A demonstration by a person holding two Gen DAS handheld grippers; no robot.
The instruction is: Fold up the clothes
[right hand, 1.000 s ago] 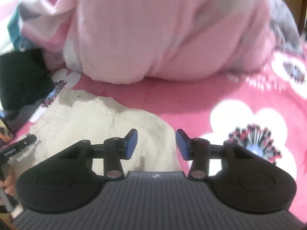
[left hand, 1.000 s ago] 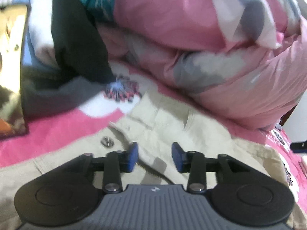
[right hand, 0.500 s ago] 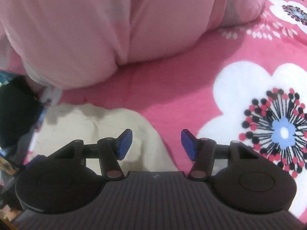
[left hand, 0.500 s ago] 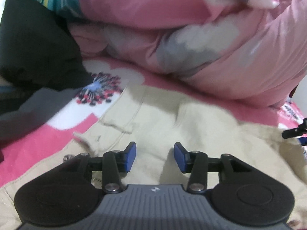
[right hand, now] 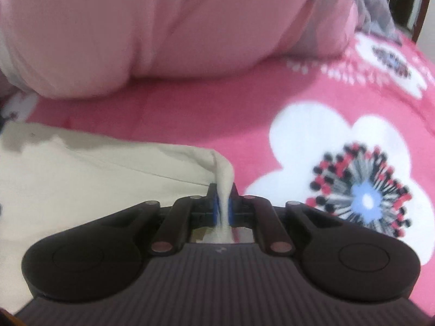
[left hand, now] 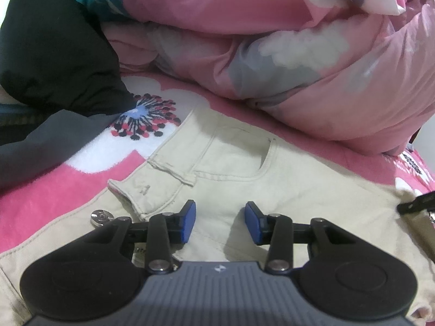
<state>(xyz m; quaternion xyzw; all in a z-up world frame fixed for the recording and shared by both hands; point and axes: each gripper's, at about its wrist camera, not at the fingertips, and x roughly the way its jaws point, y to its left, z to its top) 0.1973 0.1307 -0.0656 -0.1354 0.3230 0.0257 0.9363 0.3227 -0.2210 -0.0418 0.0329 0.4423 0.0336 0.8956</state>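
your right gripper [right hand: 223, 203] is closing, pinching a fold of the beige trousers [right hand: 81, 179]; your left gripper [left hand: 219, 221] hangs open over their waistband [left hand: 163, 171], gripping nothing.

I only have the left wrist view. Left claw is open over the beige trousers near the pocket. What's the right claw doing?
Observer: The right claw is closing on a bunched edge of the beige trousers; the cloth is pinched between its blue pads.
Operator: Anything beyond that edge?
Observer: Bare pink floral bedspread, with a big white flower to the right of the claw.
Operator: Is the duvet close?
Observer: The pink duvet lies further back, apart from the pinched edge.
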